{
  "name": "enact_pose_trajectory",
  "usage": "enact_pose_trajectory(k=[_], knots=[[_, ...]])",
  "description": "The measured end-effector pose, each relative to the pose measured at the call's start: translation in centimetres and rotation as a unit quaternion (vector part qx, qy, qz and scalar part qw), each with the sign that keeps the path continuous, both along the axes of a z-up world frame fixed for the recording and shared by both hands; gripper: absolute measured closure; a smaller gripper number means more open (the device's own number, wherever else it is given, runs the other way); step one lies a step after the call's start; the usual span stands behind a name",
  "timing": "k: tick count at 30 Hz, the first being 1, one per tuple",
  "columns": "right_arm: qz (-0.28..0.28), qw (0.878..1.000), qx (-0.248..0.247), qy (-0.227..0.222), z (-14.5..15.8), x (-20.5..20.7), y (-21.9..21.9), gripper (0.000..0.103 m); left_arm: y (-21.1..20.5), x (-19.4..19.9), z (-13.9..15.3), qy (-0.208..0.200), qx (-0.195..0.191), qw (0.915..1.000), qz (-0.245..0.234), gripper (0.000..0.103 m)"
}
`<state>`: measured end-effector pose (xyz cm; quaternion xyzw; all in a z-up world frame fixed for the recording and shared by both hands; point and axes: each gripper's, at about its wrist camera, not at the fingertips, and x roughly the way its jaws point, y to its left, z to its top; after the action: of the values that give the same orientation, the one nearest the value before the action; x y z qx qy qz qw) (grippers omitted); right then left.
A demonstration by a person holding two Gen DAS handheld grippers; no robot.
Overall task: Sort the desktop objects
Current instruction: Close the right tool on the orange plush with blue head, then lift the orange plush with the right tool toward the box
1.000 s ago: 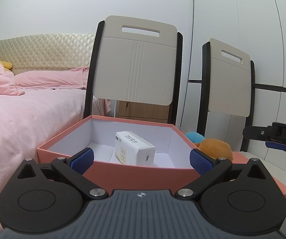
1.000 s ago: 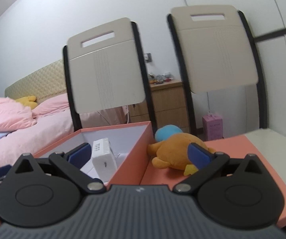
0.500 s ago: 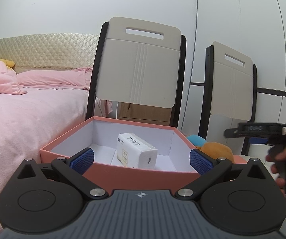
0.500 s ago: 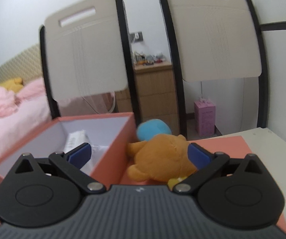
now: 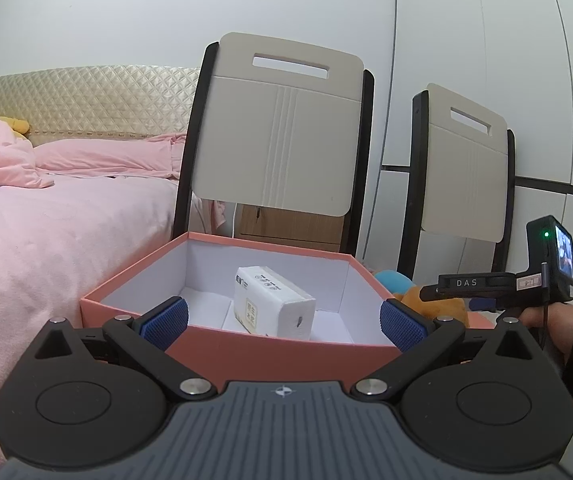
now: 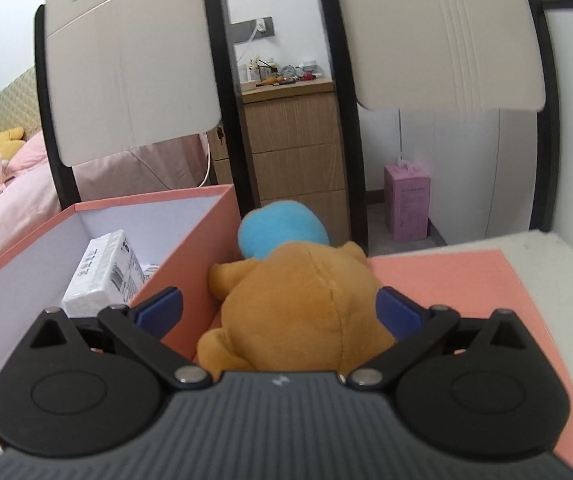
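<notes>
An open salmon box (image 5: 270,354) holds a white tissue pack (image 5: 272,302). My left gripper (image 5: 284,320) is open and empty, hovering just in front of the box's near wall. In the right wrist view the box (image 6: 190,248) is at left with the tissue pack (image 6: 104,272) inside. An orange plush toy with a blue part (image 6: 302,304) lies on the salmon lid (image 6: 446,280) beside the box. My right gripper (image 6: 278,312) is open with its fingers on either side of the plush, not closed on it. The right gripper also shows at the right of the left wrist view (image 5: 446,294).
Two beige folding chairs (image 5: 282,136) (image 5: 466,168) stand behind the table. A pink bed (image 5: 46,216) lies to the left. A wooden drawer unit (image 6: 294,152) and a pink carton (image 6: 408,202) sit beyond. The white table edge (image 6: 558,252) is at right.
My right gripper has moved forward and to the right, from facing the box to straddling the orange plush. My left gripper has drifted only slightly and stays open.
</notes>
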<state>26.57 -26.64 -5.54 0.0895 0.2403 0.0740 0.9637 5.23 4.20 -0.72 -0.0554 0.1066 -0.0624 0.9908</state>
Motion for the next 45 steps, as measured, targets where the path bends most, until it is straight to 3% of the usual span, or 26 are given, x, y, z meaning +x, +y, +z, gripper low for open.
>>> enact_pose_trajectory(k=[13, 22, 28, 39, 41, 45], knots=[[-0.019, 0.998, 0.047, 0.021, -0.6, 0.4, -1.3, 0.000, -0.1, -0.2, 0.0, -0.001, -0.001, 1.0000, -0.006, 0.000], [-0.040, 0.999, 0.001, 0.011, -0.5, 1.6, -1.2, 0.000, -0.2, -0.1, -0.1, 0.000, 0.001, 1.0000, -0.008, 0.000], [0.003, 0.996, -0.085, 0.010, -0.8, 3.9, 0.9, 0.000, -0.2, 0.0, -0.2, 0.000, 0.001, 1.0000, -0.010, 0.000], [0.045, 0.992, -0.106, 0.056, -2.1, 6.1, 1.5, 0.000, -0.2, -0.1, -0.1, 0.001, -0.001, 0.9999, -0.012, 0.000], [0.050, 0.992, -0.102, 0.062, -2.0, 6.1, 1.3, 0.004, -0.3, -0.1, -0.2, 0.001, -0.001, 0.9999, -0.012, 0.000], [0.047, 0.993, -0.083, 0.065, -1.6, 5.6, 0.8, 0.024, -0.3, 0.0, -0.2, 0.001, 0.000, 0.9999, -0.011, 0.000]])
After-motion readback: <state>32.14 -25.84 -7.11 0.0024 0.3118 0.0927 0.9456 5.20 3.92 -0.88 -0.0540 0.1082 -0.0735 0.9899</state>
